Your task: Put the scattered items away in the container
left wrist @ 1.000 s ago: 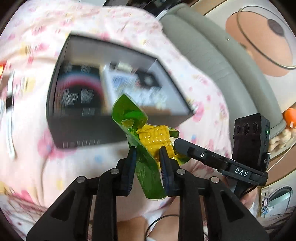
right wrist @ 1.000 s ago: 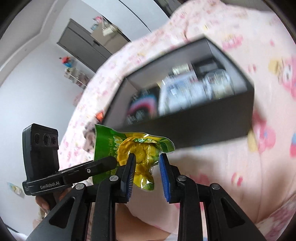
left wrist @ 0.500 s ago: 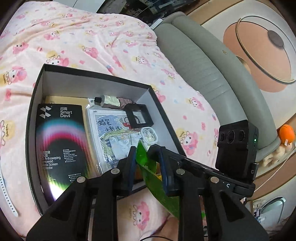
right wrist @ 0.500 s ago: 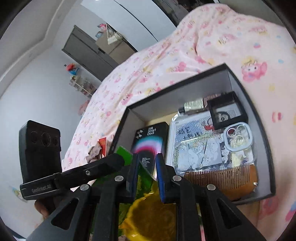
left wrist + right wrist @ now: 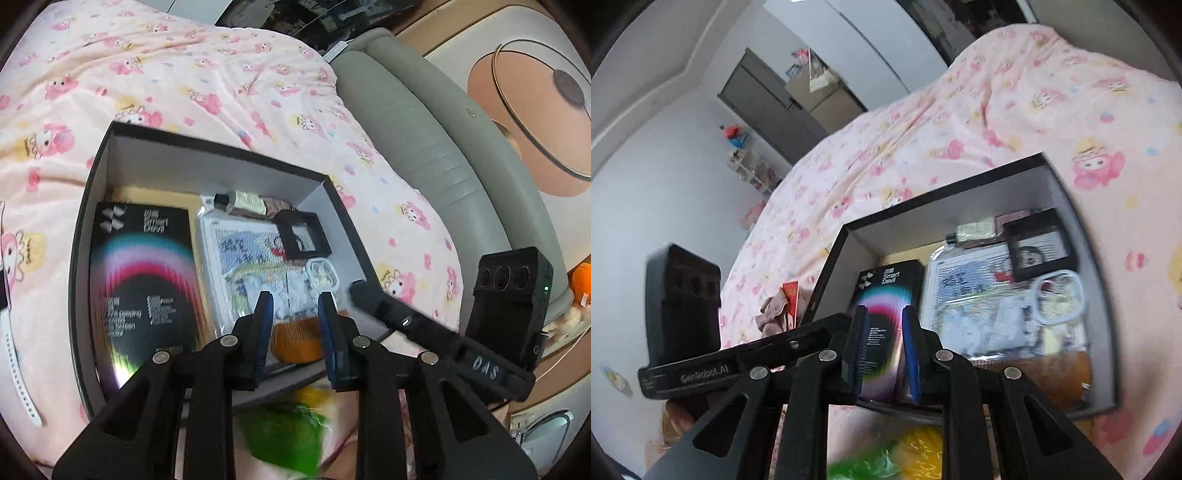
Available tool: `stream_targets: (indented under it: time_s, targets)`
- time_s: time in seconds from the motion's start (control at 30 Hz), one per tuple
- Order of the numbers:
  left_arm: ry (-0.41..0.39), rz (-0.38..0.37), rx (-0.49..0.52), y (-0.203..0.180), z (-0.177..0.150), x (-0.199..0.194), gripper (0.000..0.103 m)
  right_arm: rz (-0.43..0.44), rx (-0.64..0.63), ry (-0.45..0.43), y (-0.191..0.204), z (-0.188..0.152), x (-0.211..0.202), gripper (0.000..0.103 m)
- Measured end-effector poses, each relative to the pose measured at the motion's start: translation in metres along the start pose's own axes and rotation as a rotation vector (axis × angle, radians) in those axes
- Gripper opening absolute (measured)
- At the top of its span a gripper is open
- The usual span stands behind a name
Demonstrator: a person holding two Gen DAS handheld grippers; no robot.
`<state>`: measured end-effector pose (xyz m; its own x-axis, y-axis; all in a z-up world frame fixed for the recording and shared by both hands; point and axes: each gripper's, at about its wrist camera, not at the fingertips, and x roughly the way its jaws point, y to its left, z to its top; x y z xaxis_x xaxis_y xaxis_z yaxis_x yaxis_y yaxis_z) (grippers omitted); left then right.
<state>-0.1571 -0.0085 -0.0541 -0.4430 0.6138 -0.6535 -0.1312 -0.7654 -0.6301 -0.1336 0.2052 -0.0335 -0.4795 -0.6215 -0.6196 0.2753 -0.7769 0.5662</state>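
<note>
A black open box (image 5: 88,192) (image 5: 831,266) sits on the pink bed. It holds a black Smart Devil package (image 5: 144,280) (image 5: 882,302), a clear phone case over a printed sheet (image 5: 255,262) (image 5: 990,295), a small black frame (image 5: 303,236), a tube (image 5: 243,201) and an orange comb (image 5: 295,339). My left gripper (image 5: 293,306) and right gripper (image 5: 884,321) hover over the box's near edge, both open and empty. The green and yellow corn packet (image 5: 291,432) (image 5: 905,458) lies blurred below both, outside the box's near wall.
A white watch strap (image 5: 18,373) lies on the bed left of the box. A red card and crumpled cloth (image 5: 783,302) lie beyond its left side. A grey padded headboard (image 5: 424,122) runs along the right.
Both grippers have let go of the corn packet, which has dropped below them in front of the box. Both grippers have risen and tilted over the box.
</note>
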Motion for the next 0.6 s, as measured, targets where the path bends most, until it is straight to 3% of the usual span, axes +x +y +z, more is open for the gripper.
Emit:
stream_targets:
  time_s: [0.1,0.2,0.33,0.43,0.6]
  targets:
    - [0.01,0.014,0.007,0.004,-0.013,-0.001,0.023,-0.066,0.034,0.013,-0.015,-0.009,-0.003,0.017]
    - [0.015,-0.031,0.055,-0.003,-0.039,-0.017,0.024,0.011,0.066,-0.017,-0.021,-0.027,-0.029,0.017]
    - [0.033,-0.031,0.115,-0.014,-0.076,-0.033,0.035,-0.094,0.149,-0.062,-0.037,-0.063,-0.062,0.019]
    - [0.095,-0.019,0.11,-0.017,-0.1,-0.015,0.041,-0.114,0.234,-0.017,-0.053,-0.09,-0.057,0.025]
    - [0.2,0.075,0.072,-0.016,-0.117,0.038,0.047,-0.209,0.329,0.066,-0.069,-0.114,-0.032,0.037]
